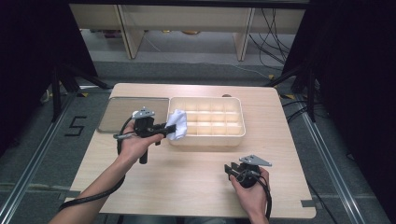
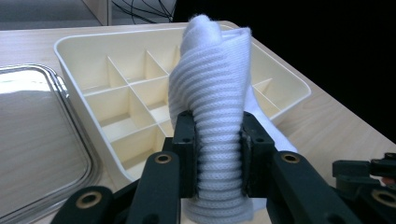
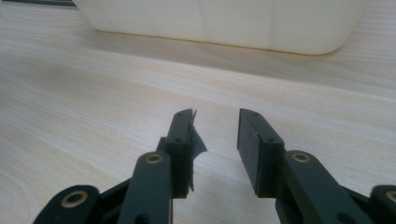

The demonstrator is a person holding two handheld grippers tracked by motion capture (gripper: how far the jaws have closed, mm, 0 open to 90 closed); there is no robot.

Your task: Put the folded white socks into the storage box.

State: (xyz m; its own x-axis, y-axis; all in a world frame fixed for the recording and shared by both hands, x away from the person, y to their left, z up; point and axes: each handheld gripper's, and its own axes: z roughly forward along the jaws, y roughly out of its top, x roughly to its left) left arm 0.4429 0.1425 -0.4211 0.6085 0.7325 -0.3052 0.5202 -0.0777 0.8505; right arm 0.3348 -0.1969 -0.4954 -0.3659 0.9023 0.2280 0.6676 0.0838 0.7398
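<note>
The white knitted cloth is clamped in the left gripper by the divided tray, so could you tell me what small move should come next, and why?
Probably carry the white knitted cloth a little farther over the divided tray and lower it into a compartment. The left gripper is shut on it at the tray's near left corner, and the compartments in sight look empty. The right gripper rests open, apart.

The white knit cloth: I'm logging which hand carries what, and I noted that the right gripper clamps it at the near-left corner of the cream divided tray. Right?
Not quite: the left gripper clamps the white knit cloth, as the left gripper view shows. The right gripper stands open over bare table. The cloth is at the near-left corner of the cream divided tray.
</note>
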